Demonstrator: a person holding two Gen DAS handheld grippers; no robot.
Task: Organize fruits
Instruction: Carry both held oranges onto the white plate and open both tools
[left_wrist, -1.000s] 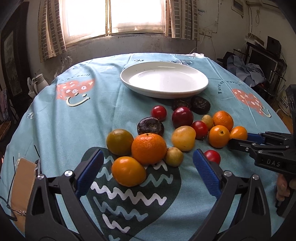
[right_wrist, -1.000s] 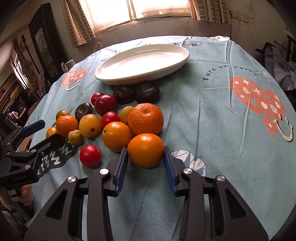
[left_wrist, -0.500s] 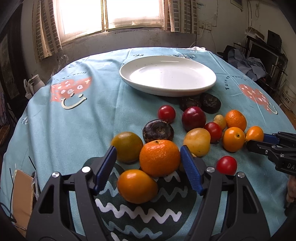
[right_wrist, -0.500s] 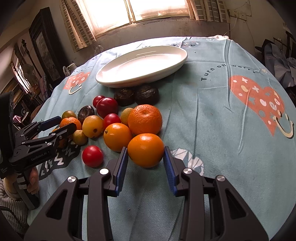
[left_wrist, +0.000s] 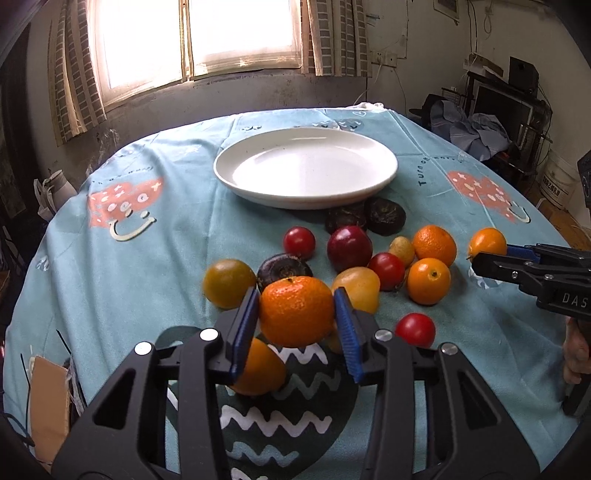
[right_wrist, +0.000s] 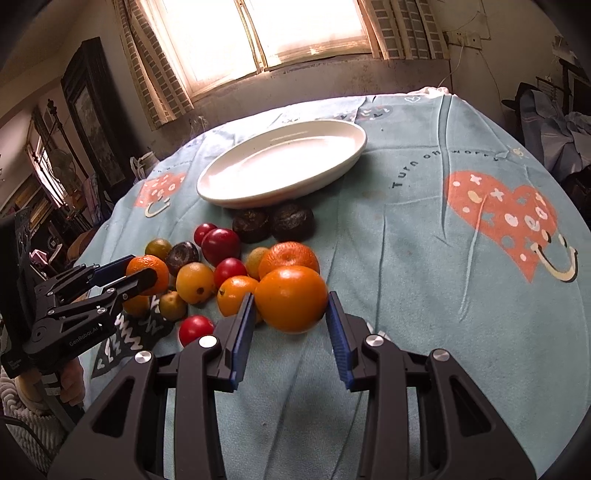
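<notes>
Now left tool (left_wrist: 297, 319), jaws just closing, pinches a bumpy mandarin (left_wrist: 296, 311) over the fruit pile on the tabletop (left_wrist: 147, 258). Right tool (right_wrist: 290, 317) clamps a smooth orange (right_wrist: 291, 298) at the pile's near edge. White plate (left_wrist: 306, 168) sits empty behind.

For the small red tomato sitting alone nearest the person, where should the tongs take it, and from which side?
Across its round middle, from above and the near side. The red tomato sits apart from the pile, with bare tablecloth around it, so both pads should fit. It is smooth and round: a low, off-centre grip would likely slip.
</notes>
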